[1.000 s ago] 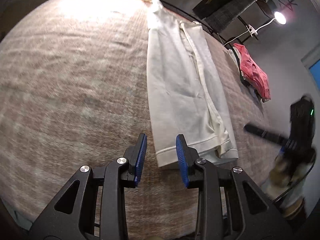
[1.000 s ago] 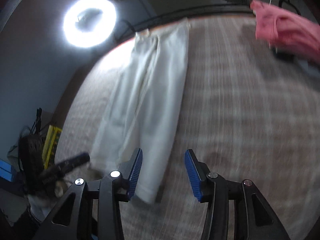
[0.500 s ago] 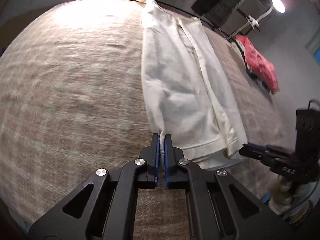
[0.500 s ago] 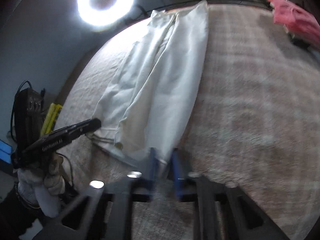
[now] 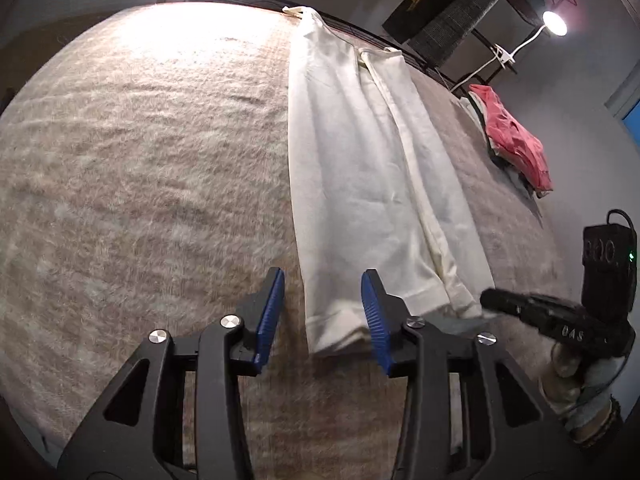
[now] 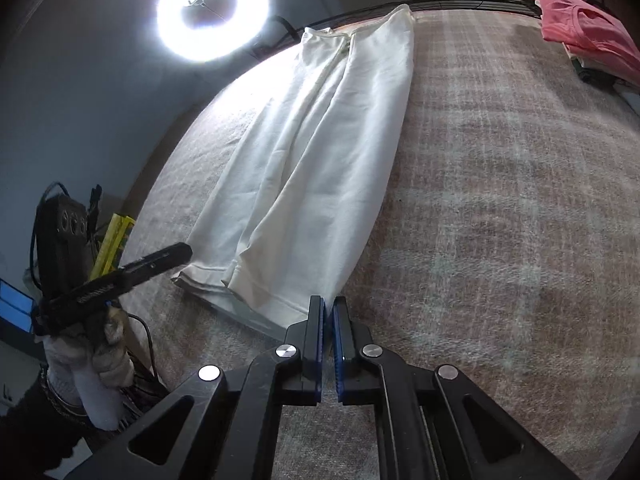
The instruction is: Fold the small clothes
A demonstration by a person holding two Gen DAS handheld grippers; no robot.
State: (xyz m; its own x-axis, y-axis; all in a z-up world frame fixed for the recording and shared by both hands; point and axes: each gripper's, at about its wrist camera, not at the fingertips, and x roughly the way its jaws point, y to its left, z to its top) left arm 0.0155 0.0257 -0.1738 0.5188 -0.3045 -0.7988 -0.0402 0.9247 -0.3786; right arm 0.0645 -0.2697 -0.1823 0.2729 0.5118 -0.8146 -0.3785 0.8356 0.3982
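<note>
White trousers (image 5: pixel 372 184): left gripper (image 5: pixel 322 312) gapes at hem; right gripper (image 6: pixel 328 320) pinches its partly hidden corner.

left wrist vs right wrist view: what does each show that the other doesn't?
Left wrist only: the open left hand-held gripper straddling the near hem corner, and a small lamp.

Right wrist only: the right hand-held gripper shut at the hem's other corner, and a ring light.

Both: the white trousers flat on the blanket, and the pink garment at the far edge.
</note>
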